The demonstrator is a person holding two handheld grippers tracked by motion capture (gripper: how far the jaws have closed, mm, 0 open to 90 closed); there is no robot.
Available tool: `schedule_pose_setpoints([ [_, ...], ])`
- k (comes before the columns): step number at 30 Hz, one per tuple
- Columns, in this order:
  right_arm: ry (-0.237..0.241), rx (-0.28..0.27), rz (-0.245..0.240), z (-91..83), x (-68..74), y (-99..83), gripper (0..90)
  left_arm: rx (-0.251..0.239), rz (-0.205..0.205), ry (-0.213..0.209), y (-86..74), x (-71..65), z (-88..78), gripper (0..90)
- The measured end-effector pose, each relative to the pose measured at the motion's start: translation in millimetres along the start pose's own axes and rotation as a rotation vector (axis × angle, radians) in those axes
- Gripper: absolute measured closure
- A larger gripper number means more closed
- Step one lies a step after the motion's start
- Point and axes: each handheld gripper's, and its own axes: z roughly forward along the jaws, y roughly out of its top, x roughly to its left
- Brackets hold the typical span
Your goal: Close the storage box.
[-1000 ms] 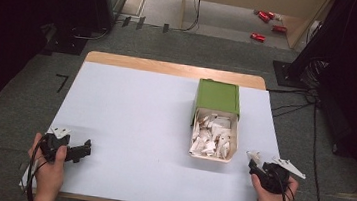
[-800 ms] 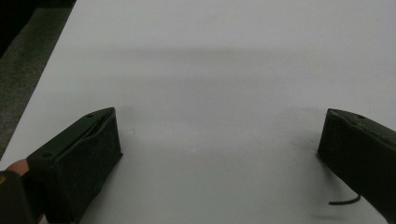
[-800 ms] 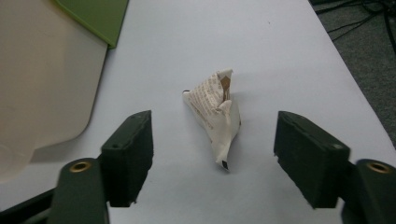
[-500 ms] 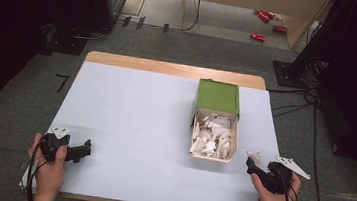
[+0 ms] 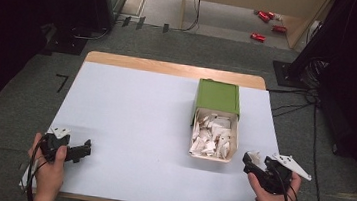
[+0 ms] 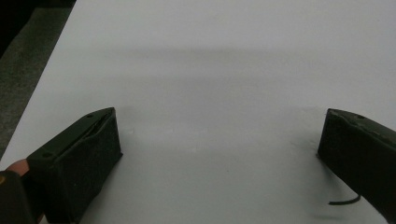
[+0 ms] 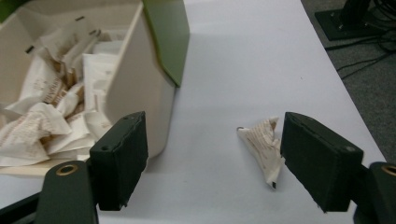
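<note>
My right gripper (image 7: 212, 163) hangs spread above the crumpled packet (image 7: 262, 147), lower right; next I lower and clamp; left gripper (image 6: 217, 154) idles apart.

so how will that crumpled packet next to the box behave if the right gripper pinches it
The crumpled packet looks thin and creased, so it will probably flatten and flop. It seems light and could skid on the smooth table if only nudged.

My table (image 5: 129, 120), white top, centre of frame: green box (image 5: 218, 97) right of centre; crumpled packet (image 7: 262, 142) beside it.
</note>
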Motion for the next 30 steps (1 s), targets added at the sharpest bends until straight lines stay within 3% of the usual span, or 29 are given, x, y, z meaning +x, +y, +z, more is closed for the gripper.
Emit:
schedule_pose_setpoints([
  [10,0.057,-0.008,-0.042,-4.6,18.3,2.6,29.5,0.000,0.000,0.000,0.0,0.0,0.0,0.0],
  [18,0.124,0.000,-0.049,2.9,26.0,-3.0,45.5,0.000,0.000,0.000,0.0,0.0,0.0,0.0],
  [30,0.153,0.019,-0.040,23.4,29.1,-16.7,72.0,0.000,0.000,0.000,0.0,0.0,0.0,0.0],
])
